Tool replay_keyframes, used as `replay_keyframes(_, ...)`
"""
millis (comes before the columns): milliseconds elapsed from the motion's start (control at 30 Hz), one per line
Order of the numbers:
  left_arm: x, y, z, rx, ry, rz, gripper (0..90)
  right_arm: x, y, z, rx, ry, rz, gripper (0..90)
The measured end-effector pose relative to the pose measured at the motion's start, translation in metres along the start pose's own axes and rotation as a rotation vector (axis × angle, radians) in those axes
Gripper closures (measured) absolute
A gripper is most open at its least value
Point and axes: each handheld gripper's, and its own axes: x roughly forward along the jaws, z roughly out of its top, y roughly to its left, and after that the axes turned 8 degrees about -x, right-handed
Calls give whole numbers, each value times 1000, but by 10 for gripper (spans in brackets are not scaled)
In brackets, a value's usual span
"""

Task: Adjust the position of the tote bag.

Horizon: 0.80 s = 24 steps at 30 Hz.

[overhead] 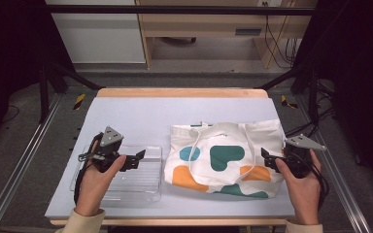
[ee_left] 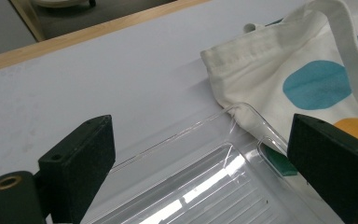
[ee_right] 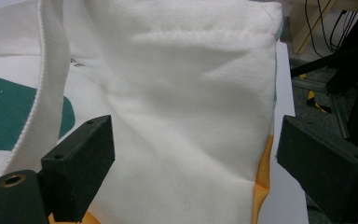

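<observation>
From the high view, the left gripper [overhead: 138,158] hovers over a clear plastic tray [overhead: 150,189], jaws wide and empty, while the right gripper [overhead: 267,159] sits at the right edge of the tote bag [overhead: 223,158], also wide apart with nothing between. The left gripper view shows the tray [ee_left: 205,186]: thin, ribbed, glossy, likely light and slippery, so take it by the rim. The right gripper view shows the bag [ee_right: 177,102]: soft woven canvas, limp; pinch a hem or strap [ee_right: 51,70].
</observation>
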Motion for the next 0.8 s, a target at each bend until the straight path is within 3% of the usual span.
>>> replay_keyframes(200, -4, 3, 2, -2, -3, 0, 71, 1, -1, -2, -1, 11, 11, 103)
replay_keyframes(500, -3, 1, 1, 33, 37, -8, 69, 2, 0, -4, -6, 28, 24, 114)
replay_keyframes(800, -6, -1, 2, 53, 41, -10, 70, 0, -4, 6, -23, 21, 40, 159)
